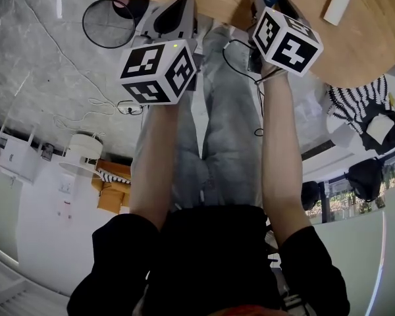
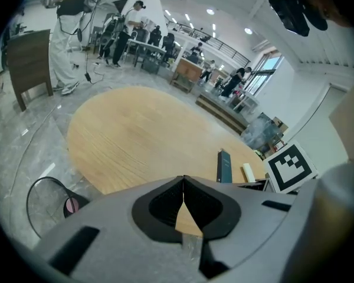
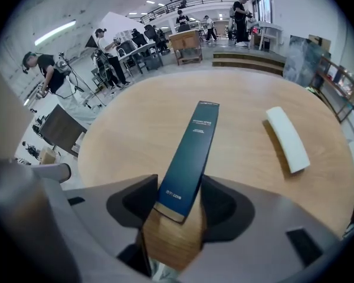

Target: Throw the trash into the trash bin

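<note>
Right tool (image 3: 178,187) is spread around the near end of the dark blue box (image 3: 192,146) on the table (image 3: 236,93), not clamped. Left tool (image 2: 183,184) is clenched and empty. Danger: gripped by its tip, the long box could pivot and fall short of the wire bin (image 1: 110,22).
</note>
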Tool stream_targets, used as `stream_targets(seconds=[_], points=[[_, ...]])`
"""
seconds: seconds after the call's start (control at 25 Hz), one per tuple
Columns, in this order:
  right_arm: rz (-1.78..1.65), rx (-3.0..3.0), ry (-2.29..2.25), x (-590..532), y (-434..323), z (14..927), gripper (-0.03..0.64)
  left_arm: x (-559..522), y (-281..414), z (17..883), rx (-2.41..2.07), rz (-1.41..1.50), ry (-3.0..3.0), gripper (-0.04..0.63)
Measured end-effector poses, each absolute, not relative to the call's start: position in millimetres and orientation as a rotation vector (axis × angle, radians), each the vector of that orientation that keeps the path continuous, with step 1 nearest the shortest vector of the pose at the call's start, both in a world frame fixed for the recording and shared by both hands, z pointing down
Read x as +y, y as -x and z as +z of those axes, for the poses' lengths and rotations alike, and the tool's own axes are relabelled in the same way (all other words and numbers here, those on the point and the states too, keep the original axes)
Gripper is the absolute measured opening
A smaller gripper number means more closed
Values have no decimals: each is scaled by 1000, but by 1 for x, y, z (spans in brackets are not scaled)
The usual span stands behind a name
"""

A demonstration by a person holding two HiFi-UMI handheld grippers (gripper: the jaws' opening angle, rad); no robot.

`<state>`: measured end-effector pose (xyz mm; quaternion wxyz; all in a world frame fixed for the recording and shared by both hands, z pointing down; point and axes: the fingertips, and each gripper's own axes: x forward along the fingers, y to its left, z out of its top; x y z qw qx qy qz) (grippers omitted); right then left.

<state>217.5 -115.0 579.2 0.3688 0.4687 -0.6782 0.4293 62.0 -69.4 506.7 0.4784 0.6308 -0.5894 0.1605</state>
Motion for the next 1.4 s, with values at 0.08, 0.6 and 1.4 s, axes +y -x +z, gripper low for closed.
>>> stream_targets(seconds=[0.08, 0.6, 1.4], points=[[1131, -1753, -1182, -112, -211, 578, 215, -64, -55, 507, -1446, 383, -1528, 9], [1224, -1983, -1061, -77, -124, 544, 192, -21, 10, 496, -1506, 321, -1487, 9], [983, -2171, -586, 5, 59, 509, 186, 76, 149, 495, -1690, 138, -1254, 9]])
